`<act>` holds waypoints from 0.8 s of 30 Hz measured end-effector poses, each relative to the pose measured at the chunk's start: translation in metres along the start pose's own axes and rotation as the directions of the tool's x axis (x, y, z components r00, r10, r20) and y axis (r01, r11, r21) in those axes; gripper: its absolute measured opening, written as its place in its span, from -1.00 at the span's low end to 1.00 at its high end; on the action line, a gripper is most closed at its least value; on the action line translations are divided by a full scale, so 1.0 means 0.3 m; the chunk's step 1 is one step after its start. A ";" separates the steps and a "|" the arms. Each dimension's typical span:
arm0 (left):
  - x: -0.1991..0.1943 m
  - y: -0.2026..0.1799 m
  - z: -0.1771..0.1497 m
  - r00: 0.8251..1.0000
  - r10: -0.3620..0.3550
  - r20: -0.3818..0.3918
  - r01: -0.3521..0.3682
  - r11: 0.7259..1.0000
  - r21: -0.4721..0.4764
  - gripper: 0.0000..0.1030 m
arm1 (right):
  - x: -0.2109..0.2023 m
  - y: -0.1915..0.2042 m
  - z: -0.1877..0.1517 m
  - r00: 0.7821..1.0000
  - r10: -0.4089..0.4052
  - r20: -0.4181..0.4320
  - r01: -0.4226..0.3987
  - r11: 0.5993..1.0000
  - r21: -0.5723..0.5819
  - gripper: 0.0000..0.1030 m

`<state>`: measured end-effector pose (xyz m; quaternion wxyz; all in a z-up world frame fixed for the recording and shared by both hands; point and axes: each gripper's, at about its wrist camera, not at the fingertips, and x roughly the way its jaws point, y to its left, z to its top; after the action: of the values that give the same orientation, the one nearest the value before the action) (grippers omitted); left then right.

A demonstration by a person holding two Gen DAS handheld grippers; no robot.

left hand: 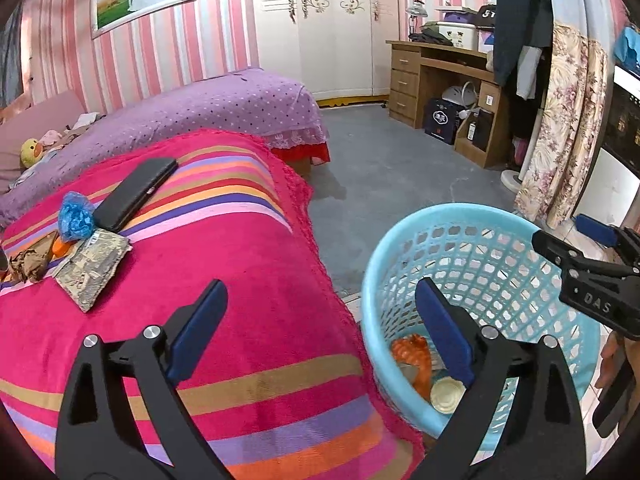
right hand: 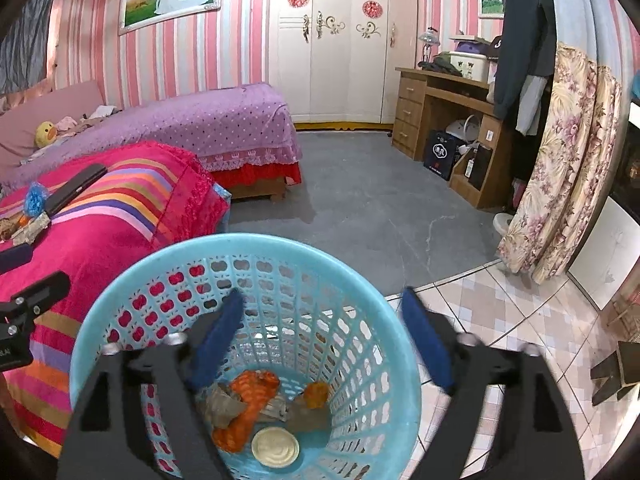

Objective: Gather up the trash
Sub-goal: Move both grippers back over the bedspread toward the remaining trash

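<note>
Inside blue basket [right hand: 132,276]: orange peel [right hand: 248,396], round lid [right hand: 275,447], paper scraps already dropped. Left on striped blanket [left hand: 248,280]: blue wad [left hand: 75,216], foil wrapper [left hand: 93,266], brown scraps [left hand: 28,264]. Left gripper [left hand: 320,332] and right gripper [right hand: 320,340] both spread, holding nothing. Roughly half done.

The left gripper [left hand: 320,328] is held with its jaws spread wide and nothing between the blue pads [left hand: 198,330], one finger over the striped blanket [left hand: 248,280] and the other above the rim of the blue basket [left hand: 400,248]. The right gripper [right hand: 320,340] hangs directly over the same basket, also gaping and empty, its left finger inside the rim's outline and its right finger past the rim; its fingers appear motion-blurred. In the left wrist view the right gripper's black body reaches in over the basket's far side, with part of the person's hand [left hand: 612,364] gripping it just beyond the rim.
</note>
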<state>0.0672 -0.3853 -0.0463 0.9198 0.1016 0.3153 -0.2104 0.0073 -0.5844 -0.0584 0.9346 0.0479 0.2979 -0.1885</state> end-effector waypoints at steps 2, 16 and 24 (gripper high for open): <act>-0.007 0.018 0.004 1.000 0.006 0.005 -0.006 1.000 -0.008 0.80 | -0.011 0.014 0.009 1.000 -0.005 0.011 0.005 1.000 -0.007 0.76; -0.073 0.234 0.007 0.996 0.083 0.033 -0.081 0.995 -0.066 0.84 | -0.048 0.188 0.082 0.999 0.026 0.034 -0.026 1.000 -0.014 0.88; -0.135 0.430 -0.003 0.989 0.144 0.035 -0.140 0.984 -0.107 0.89 | -0.052 0.368 0.118 0.996 0.078 0.040 -0.076 0.996 -0.055 0.89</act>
<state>0.0961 -0.2571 -0.0147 0.9429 0.0713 0.2982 -0.1299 0.0568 -0.4845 -0.0231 0.9482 0.0302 0.2809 -0.1452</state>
